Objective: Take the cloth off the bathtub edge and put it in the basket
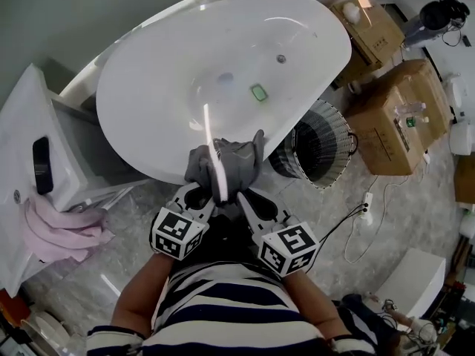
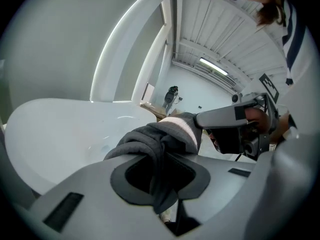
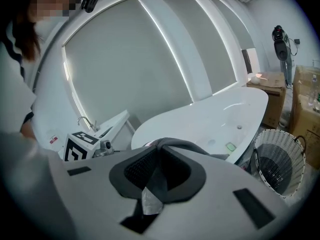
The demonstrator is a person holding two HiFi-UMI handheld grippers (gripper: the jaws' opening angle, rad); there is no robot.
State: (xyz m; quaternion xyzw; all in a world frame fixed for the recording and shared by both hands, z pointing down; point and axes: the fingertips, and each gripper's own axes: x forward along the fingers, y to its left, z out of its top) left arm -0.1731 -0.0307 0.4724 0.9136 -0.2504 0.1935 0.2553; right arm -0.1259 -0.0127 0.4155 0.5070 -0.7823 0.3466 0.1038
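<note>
You hold a grey cloth (image 1: pixel 223 165) bunched between both tools at the near rim of the white bathtub (image 1: pixel 141 136), seen from the head camera above your striped shirt. Your left gripper (image 1: pixel 199 193) is clamped on the cloth's left side, and its own view shows a thick fold of the fabric running down through the closed jaws. Your right gripper (image 1: pixel 245 197) bites the cloth's right side; in its view the jaws are pinched on a grey fold with a small white label hanging below them. The two grippers sit close side by side, with the cloth at 12 o'clock from both and spilling forward over the tub's edge. Whether the fabric touches the rim cannot be told from these views. The wire basket (image 1: pixel 326 150) stands on the floor just beside the tub, at about 3 o'clock from the cloth and apart from it. Cardboard boxes (image 1: pixel 393 124) stand beyond the basket, at about 2 o'clock. Inside the tub, a small green object (image 1: pixel 258 92) lies near the middle, at 12 o'clock from the cloth, with the drain (image 1: pixel 281 58) farther on. A pink towel (image 1: pixel 59 232) hangs off the white cabinet (image 1: pixel 22 124) at 8 o'clock, well apart from your grippers.
</note>
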